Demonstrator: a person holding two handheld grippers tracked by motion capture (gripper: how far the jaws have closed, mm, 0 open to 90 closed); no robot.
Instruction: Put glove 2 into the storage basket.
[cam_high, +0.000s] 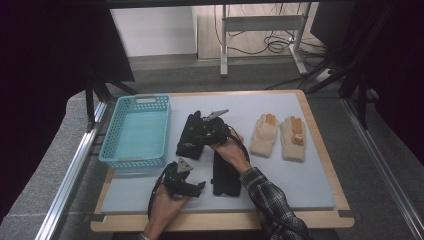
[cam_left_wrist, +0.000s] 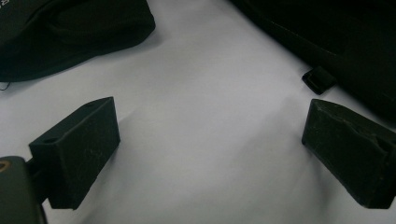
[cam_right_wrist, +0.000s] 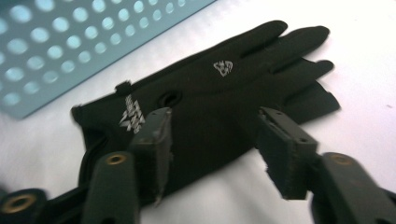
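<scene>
Black fabric, printed with small white logos, makes up the glove (cam_right_wrist: 215, 102) that lies flat on the pale grey table mat (cam_high: 300, 175) just beside the light blue perforated plastic basket (cam_high: 137, 131), fingers pointing away from the person. The right gripper (cam_right_wrist: 212, 149) hangs over the cuff end of this black glove with its jaws partly apart, one on each side of the fabric, and the pads do not appear to press on it; it has hold of nothing. In the high view the right gripper (cam_high: 210, 131) sits on top of that glove, with the person's hand in a plaid sleeve behind it. A second black glove (cam_high: 225, 175) lies on the mat nearer the person, just beside the first. The left gripper (cam_high: 186, 184) rests low over the mat between the basket's near corner and this second glove, its jaws standing wide apart with bare mat between them and nothing gripped; in the left gripper view, dark fabric of both gloves shows at the upper corners, apart from the pads (cam_left_wrist: 79, 149). Two cream knitted gloves with orange-tan fingertips (cam_high: 279, 137) lie side by side toward the right of the mat, well apart from both grippers.
</scene>
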